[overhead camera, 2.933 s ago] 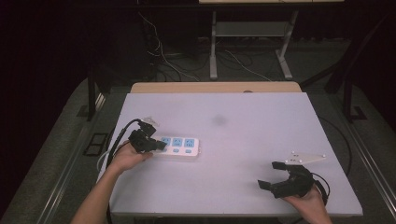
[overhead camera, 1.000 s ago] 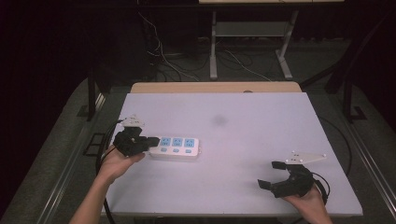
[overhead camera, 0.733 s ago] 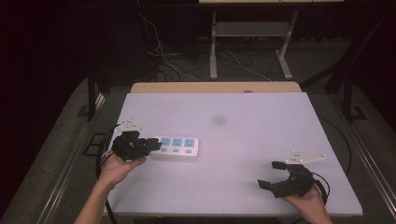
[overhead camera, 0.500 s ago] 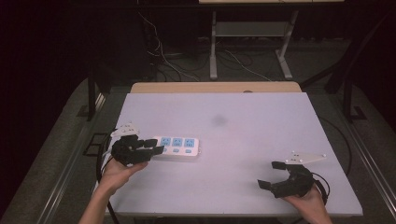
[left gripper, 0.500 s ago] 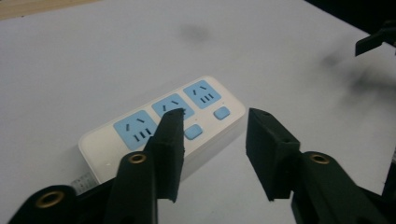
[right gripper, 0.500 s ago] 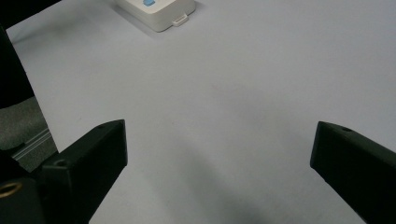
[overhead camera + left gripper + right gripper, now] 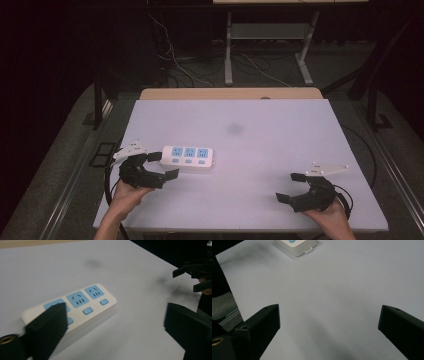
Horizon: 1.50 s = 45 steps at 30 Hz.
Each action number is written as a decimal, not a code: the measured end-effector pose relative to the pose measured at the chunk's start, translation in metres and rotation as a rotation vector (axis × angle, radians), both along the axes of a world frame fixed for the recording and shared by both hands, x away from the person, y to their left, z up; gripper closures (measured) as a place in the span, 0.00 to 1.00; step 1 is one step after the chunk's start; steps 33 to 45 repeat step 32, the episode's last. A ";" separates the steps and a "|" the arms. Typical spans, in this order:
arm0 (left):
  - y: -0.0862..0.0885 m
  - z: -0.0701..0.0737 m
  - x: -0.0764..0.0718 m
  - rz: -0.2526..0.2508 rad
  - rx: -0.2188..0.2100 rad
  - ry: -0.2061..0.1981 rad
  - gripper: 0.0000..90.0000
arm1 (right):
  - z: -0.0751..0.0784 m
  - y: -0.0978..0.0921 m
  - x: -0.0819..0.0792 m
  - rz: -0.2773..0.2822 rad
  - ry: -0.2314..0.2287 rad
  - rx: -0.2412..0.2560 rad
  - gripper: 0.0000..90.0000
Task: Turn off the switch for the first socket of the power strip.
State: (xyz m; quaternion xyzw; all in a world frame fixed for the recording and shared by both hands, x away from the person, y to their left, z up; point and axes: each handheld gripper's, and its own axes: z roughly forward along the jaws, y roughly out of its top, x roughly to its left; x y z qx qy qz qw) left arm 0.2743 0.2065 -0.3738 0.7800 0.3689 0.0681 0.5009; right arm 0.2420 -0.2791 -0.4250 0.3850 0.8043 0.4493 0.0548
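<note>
Strip point(image 7: 188, 158) lies flat on the bench point(image 7: 260, 150), sockets up; from the high view my left hand-held gripper point(image 7: 161, 166) sits just at its left end, jaws spread, I judge to take it by that end. My right hand-held gripper point(image 7: 295, 187) rests well to the strip's right, spread and idle.

In the left gripper view, the strip point(image 7: 75, 307) shows three blue sockets with blue buttons; I read no writing.

In the right gripper view, the strip's point(image 7: 298, 246) end lies far ahead of my spread jaws.
</note>
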 end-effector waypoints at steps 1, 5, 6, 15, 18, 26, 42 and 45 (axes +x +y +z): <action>-0.001 -0.002 -0.002 -0.002 -0.003 -0.003 0.00 | 0.000 0.000 0.000 0.001 0.000 0.000 0.04; -0.006 -0.008 -0.007 -0.021 -0.008 -0.011 0.00 | 0.000 0.000 0.000 0.001 0.000 0.000 0.04; -0.007 -0.010 -0.009 -0.022 -0.009 -0.013 0.00 | 0.000 0.000 0.000 0.002 0.000 0.000 0.04; -0.013 -0.026 -0.015 -0.023 -0.021 -0.012 0.00 | 0.000 0.000 0.000 0.004 -0.001 0.000 0.04; -0.016 -0.032 -0.017 -0.024 -0.016 -0.010 0.00 | 0.000 0.000 -0.001 0.003 0.000 0.001 0.04; -0.021 -0.046 -0.018 -0.029 0.004 0.005 0.00 | 0.001 -0.001 -0.002 0.006 -0.001 0.005 0.04; -0.025 -0.055 -0.018 -0.045 0.038 0.023 0.00 | 0.001 -0.001 -0.002 0.005 -0.002 0.007 0.04; -0.025 -0.055 -0.018 -0.045 0.038 0.023 0.00 | 0.001 -0.001 -0.002 0.005 -0.002 0.007 0.04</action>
